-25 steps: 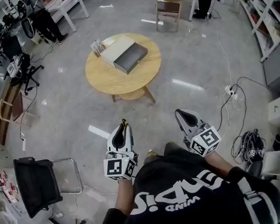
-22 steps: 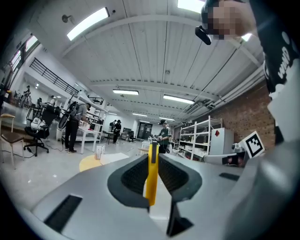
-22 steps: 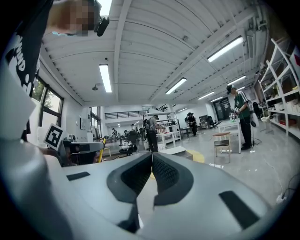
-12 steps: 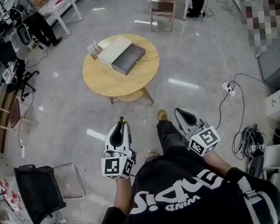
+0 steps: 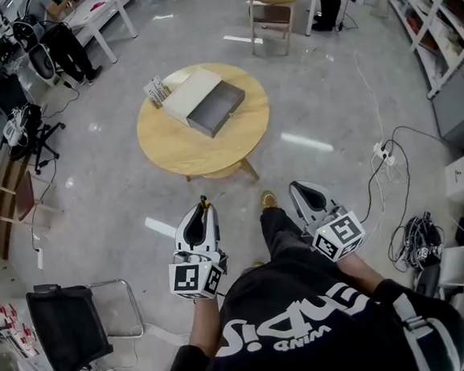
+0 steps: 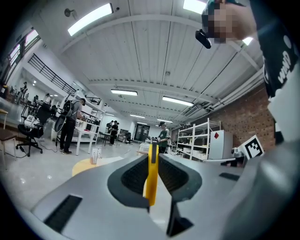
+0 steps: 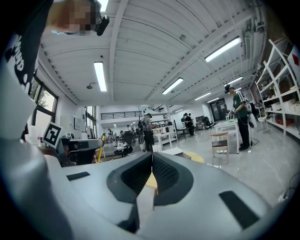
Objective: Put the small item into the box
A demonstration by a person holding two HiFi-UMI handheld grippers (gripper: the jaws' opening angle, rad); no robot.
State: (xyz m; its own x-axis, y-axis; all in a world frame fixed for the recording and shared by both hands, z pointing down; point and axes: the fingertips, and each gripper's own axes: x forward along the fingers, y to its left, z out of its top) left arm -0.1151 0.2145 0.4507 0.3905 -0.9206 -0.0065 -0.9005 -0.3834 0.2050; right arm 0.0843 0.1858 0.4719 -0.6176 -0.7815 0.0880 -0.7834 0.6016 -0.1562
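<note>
Well short of the round table (image 5: pixel 172 145), both grippers low.
Left gripper (image 5: pixel 204 204) clamps a thin yellow item (image 6: pixel 151 171) between its jaws; right gripper (image 5: pixel 297 186) has its jaws together on nothing; the open box (image 5: pixel 208 102) sits on the table, well apart from both.

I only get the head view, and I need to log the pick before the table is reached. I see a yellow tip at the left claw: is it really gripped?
Observer: Yes. The left gripper view shows the left claw shut on a thin yellow item, which stands upright between its jaws.
Operator: Is the right claw carrying anything?
Observer: No. The right gripper view shows the right claw shut, jaws together with nothing between them.
Operator: Where does it aim?
Observer: In that view the box on the round table appears beyond its jaw tips, slightly to the right.
</note>
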